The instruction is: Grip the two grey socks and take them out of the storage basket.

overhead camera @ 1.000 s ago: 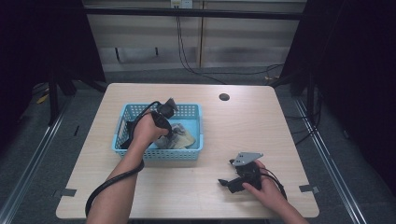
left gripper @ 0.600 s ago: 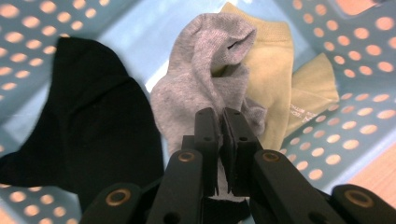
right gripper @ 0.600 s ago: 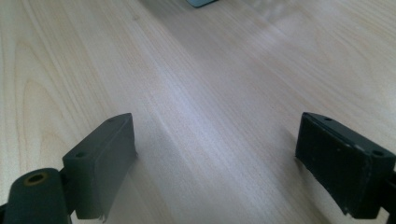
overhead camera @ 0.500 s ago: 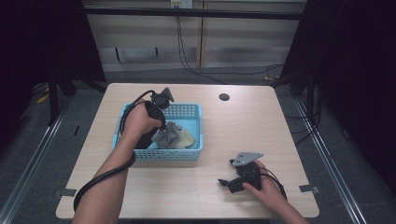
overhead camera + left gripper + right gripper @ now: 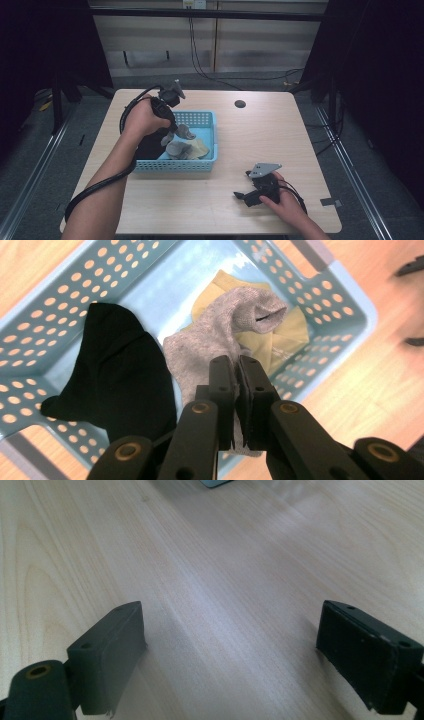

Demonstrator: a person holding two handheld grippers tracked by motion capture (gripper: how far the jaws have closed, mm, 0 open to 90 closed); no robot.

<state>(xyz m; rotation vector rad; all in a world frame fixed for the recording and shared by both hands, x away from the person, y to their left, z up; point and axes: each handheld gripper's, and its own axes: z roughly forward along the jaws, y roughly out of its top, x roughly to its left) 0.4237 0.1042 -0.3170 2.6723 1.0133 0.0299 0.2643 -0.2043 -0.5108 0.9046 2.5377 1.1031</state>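
The grey sock [image 5: 227, 335] hangs pinched between the jaws of my left gripper [image 5: 237, 390], lifted above the blue basket [image 5: 320, 295], its open cuff drooping over the yellow cloth [image 5: 292, 330] that lies on the basket floor. The jaws have just closed flat on a fold of the sock, the knit squeezed between the two black pads. Seen from the high view, my left gripper [image 5: 172, 131] is held over the middle of the basket [image 5: 207, 120], with the sock [image 5: 181, 140] trailing down from it toward the basket's contents. A black sock [image 5: 115, 380] lies crumpled in the basket just beside the grey one, against the basket's perforated wall. My right gripper [image 5: 244, 196] rests on the wooden table [image 5: 260, 130], well apart from the basket and off its near right corner. Its jaws stand spread wide with bare tabletop [image 5: 215, 580] between them, gripping nothing, and a corner of the basket [image 5: 216, 482] peeks in beyond them.
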